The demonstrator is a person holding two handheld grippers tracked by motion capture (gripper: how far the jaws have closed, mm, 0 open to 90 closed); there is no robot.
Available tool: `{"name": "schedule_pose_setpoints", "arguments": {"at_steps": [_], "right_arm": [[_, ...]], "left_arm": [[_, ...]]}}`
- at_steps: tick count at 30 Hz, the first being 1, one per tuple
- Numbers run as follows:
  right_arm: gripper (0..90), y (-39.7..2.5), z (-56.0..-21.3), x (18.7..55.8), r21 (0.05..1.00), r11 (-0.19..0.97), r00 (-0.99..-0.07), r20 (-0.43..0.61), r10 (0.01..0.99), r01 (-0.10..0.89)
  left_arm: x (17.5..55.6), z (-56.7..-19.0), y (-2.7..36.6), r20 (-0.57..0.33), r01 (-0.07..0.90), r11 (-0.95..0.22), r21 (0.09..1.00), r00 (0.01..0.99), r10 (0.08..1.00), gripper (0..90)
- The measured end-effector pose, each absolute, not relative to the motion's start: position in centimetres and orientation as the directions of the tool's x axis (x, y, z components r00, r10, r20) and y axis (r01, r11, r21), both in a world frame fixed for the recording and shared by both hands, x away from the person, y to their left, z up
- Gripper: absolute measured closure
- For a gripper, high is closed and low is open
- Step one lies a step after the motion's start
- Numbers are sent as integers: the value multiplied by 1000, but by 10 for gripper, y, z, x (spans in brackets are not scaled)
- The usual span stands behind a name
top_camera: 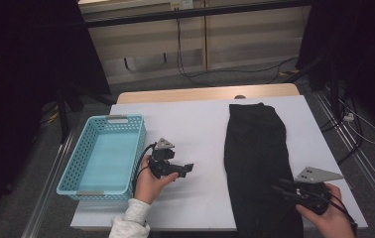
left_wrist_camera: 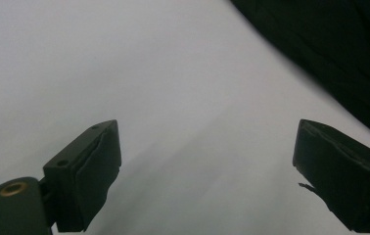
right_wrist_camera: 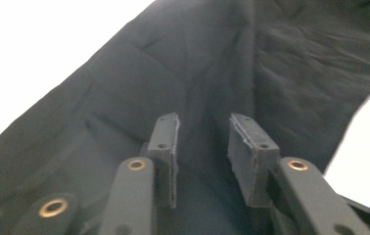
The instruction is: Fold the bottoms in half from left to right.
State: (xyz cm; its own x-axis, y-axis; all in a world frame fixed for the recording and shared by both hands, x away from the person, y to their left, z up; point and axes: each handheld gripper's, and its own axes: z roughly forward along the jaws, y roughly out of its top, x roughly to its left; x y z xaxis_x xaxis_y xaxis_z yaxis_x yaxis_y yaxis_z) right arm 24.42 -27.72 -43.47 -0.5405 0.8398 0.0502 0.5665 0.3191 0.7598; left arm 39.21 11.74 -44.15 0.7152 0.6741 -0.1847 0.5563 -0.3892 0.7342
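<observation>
A long black garment (top_camera: 255, 148) lies folded lengthwise on the right half of the white table (top_camera: 190, 124). My right gripper (top_camera: 278, 189) hovers over its near end, pointing left. In the right gripper view the right gripper (right_wrist_camera: 205, 120) has its jaws a small gap apart with nothing between them, and the dark cloth (right_wrist_camera: 212, 58) lies below. My left gripper (top_camera: 187, 168) rests low over bare table, between the basket and the garment. In the left gripper view the left gripper (left_wrist_camera: 207, 132) stands wide open and empty, with the garment's edge (left_wrist_camera: 339, 44) at the upper right.
A light blue perforated basket (top_camera: 76, 163) sits empty at the table's left side. Bare white tabletop lies between the basket and the garment. Cables trail on the floor beyond the far edge and off the right side.
</observation>
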Motion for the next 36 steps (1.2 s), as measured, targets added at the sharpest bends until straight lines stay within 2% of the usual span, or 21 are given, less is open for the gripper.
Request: {"name": "schedule_pose_setpoints", "arguments": {"at_steps": [4,7,12,23,29,36], "right_arm": [[617,-264,-439,256,754,330,-562,62,825,567],[587,-259,-442,265,743,315,-516,47,855,590],[466,-253,-440,281,764,287,-474,27,880,577],[276,-219,-433,333,786,236,-413,27,910,571],[240,-206,-434,360,774,237,-369,-5,930,587],[202,-192,-436,385,766,215,-341,6,940,606]], "left_arm": [[392,-442,120,-175,553,-399,731,717,675,108],[391,-443,121,-177,557,-395,731,713,679,109],[391,-443,124,-174,559,-398,727,712,680,109],[386,-445,128,-169,558,-418,717,720,673,109],[383,-445,135,-170,566,-400,721,705,689,110],[381,-444,139,-173,571,-395,720,699,694,111]]}}
